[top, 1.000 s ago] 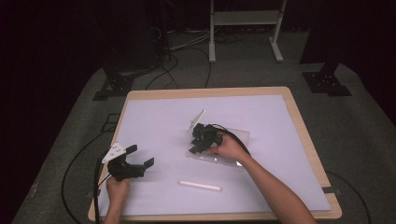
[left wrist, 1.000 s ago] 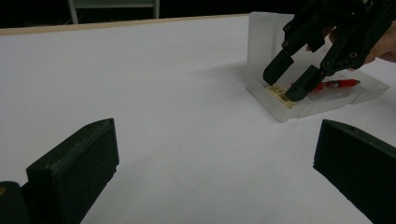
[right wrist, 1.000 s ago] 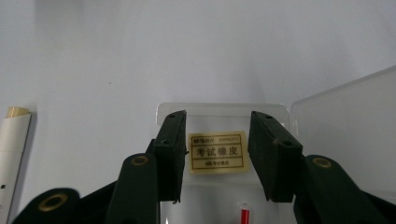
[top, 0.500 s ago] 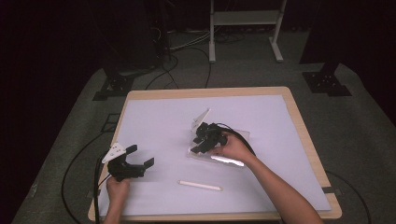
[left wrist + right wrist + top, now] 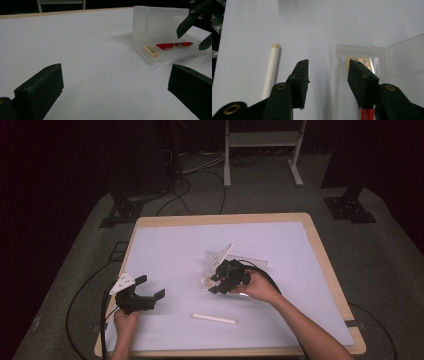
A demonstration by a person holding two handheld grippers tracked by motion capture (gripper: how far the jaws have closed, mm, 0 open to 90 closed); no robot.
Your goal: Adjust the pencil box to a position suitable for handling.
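My right gripper (image 5: 220, 281) hangs w/ jaws apart, nothing between them; they've just been widening. The red pen (image 5: 173, 45) lies in the clear case (image 5: 160, 27), under the right-hand jaw in the right gripper view, next to an eraser (image 5: 151, 50). The white pen (image 5: 270, 71) sits just outside the left-hand jaw, long axis roughly parallel to the jaws, gold tip pointing away. It looks light, stiff, slick & apt to roll, so I'd pinch mid-barrel, across the axis. Left gripper (image 5: 140, 296) is idle, jaws wide, empty.
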